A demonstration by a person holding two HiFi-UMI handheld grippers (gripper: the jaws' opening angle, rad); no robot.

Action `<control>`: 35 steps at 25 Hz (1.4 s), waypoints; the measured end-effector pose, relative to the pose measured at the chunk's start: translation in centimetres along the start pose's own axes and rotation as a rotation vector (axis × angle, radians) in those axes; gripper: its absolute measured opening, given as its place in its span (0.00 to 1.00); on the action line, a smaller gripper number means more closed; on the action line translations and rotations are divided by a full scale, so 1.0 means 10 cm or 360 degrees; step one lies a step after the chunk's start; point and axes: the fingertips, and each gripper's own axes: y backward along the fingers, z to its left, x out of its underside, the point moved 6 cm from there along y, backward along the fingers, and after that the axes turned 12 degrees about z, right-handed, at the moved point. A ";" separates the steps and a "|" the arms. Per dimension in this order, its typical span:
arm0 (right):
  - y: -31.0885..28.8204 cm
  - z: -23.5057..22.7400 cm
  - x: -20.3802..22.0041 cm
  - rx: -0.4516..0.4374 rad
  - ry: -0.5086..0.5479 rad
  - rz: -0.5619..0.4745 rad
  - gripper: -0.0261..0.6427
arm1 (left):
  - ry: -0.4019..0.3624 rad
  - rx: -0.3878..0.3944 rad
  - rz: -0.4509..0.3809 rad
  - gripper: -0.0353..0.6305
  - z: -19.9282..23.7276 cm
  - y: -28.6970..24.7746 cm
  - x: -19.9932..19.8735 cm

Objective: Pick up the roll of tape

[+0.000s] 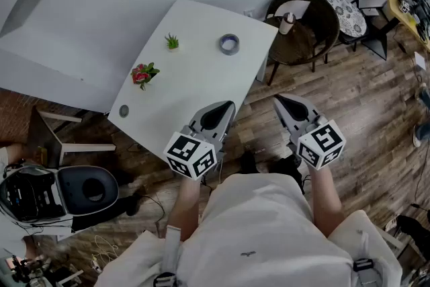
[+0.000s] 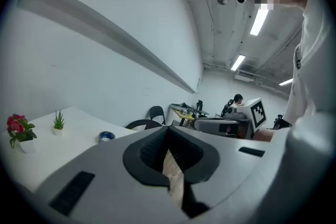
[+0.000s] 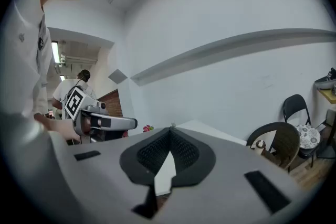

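The roll of tape (image 1: 229, 44), grey-blue, lies flat on the white table (image 1: 195, 97) near its far right corner; the left gripper view shows the tape (image 2: 106, 137) small at left. My left gripper (image 1: 230, 104) hovers over the table's near right edge, jaws shut and empty, well short of the tape. In the left gripper view the same gripper (image 2: 167, 128) has its tips touching. My right gripper (image 1: 276, 99) is held over the wooden floor to the right of the table, also shut with nothing in it; its tips (image 3: 170, 128) meet.
Two small potted plants stand on the table: a green one (image 1: 172, 42) and a red-flowered one (image 1: 143, 74). A dark round disc (image 1: 123, 111) lies near the left edge. A brown tub chair (image 1: 302, 27) and a black chair (image 1: 346, 0) stand at the right.
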 end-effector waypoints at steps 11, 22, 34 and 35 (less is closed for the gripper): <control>-0.17 0.23 0.12 -0.0031 0.0028 -0.0009 0.05 | -0.0004 -0.0018 0.0008 0.08 0.05 0.11 0.15; -0.21 0.09 0.22 -0.0068 -0.0033 0.0040 0.05 | 0.0055 -0.0040 0.0061 0.08 0.07 0.01 0.26; -0.49 -0.57 -0.13 -0.0236 0.0038 0.0043 0.05 | 0.0083 -0.0138 0.0014 0.08 0.19 -0.52 -0.16; -0.51 -0.64 -0.16 -0.0251 0.0046 0.0040 0.05 | 0.0079 -0.0145 0.0010 0.08 0.19 -0.58 -0.20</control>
